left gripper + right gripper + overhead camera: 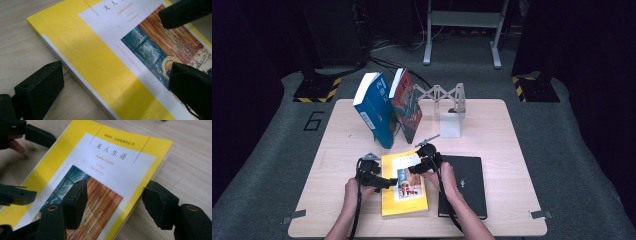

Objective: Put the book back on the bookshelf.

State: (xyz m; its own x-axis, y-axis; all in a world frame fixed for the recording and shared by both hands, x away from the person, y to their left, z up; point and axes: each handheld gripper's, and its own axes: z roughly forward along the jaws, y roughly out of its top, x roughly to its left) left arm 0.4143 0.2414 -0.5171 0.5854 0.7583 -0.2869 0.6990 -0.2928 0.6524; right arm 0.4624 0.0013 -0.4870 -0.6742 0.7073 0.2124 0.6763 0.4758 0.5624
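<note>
A yellow paperback (404,200) with a white panel and a picture on its cover lies flat near the table's front edge. My left gripper (392,181) is at the book's left side. It is open, with one jaw over the wood beside the spine and the other over the cover (100,57). My right gripper (417,168) is open too and straddles the book's right edge (130,202), one jaw above the cover picture, the other out over the table. Neither gripper holds anything.
A black notebook (464,185) lies flat just right of the yellow book. At the back, a blue book (374,107) and a red book (406,105) lean in a folding rack (439,93) beside a white bookend (450,125).
</note>
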